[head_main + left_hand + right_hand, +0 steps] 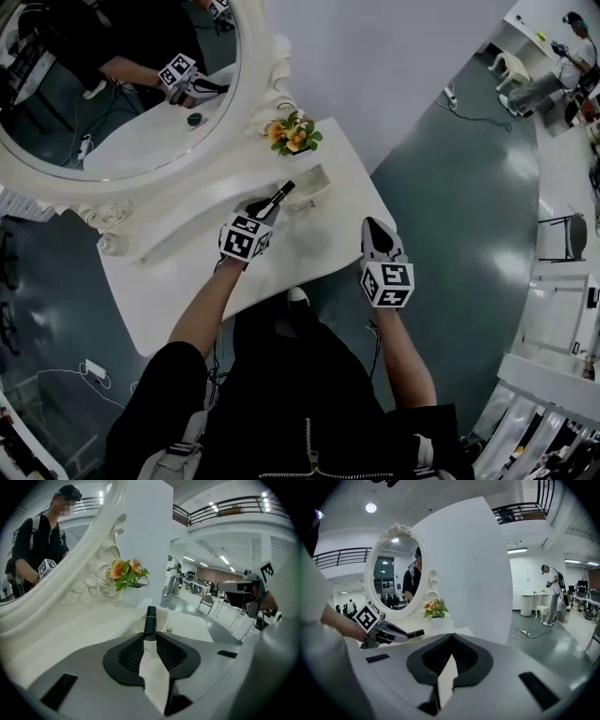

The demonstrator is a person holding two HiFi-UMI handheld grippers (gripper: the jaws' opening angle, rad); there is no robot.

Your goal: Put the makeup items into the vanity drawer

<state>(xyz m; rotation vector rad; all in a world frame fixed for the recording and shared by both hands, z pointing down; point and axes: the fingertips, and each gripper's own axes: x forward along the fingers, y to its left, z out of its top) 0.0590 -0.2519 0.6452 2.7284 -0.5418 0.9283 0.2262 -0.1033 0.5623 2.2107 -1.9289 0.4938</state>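
Note:
My left gripper (268, 206) is shut on a slim black makeup tube (282, 193) over the white vanity top (187, 253). In the left gripper view the tube (150, 619) sticks out past the pads and points at a small open white drawer (165, 619) with a tiny knob. The head view shows that drawer (315, 184) just beyond the tube's tip. My right gripper (374, 226) hangs at the table's right edge, jaws shut with nothing in them (451, 637). From the right gripper view, the left gripper (389, 633) and its tube (416, 633) are at the left.
A large oval mirror (112, 84) in a carved white frame stands behind the vanity top. A small pot of orange flowers (294, 134) sits by the frame, just beyond the drawer. A white wall rises behind the table. Grey floor lies to the right.

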